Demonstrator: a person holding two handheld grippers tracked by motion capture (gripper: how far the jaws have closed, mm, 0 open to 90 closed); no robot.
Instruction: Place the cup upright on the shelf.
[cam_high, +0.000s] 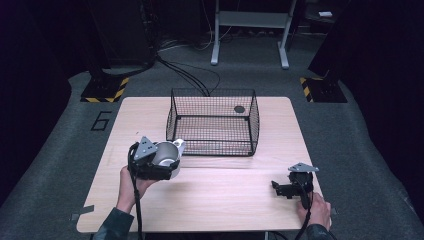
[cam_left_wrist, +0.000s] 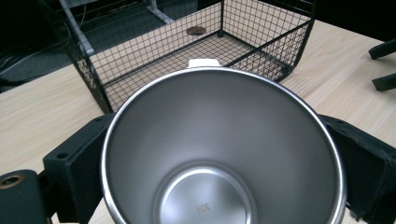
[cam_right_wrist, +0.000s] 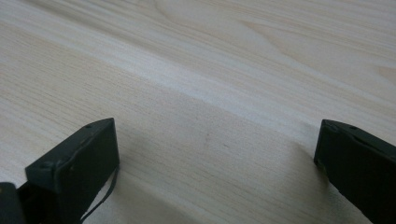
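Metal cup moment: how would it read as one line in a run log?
left gripper: shut on metal cup, empty | right gripper: open over table | wire basket: beyond cup

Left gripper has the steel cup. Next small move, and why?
Probably carry the cup forward over the wire basket near rim: the left gripper is shut on it just short of the empty basket, while the right gripper rests open on the table.

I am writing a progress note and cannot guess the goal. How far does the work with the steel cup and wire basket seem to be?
Done: the left tool grips the steel cup by its sides. In hand: the cup sits near the wire basket's front left corner, outside it. Left, if the basket is the goal: placing the cup inside. The right tool is open over the table.
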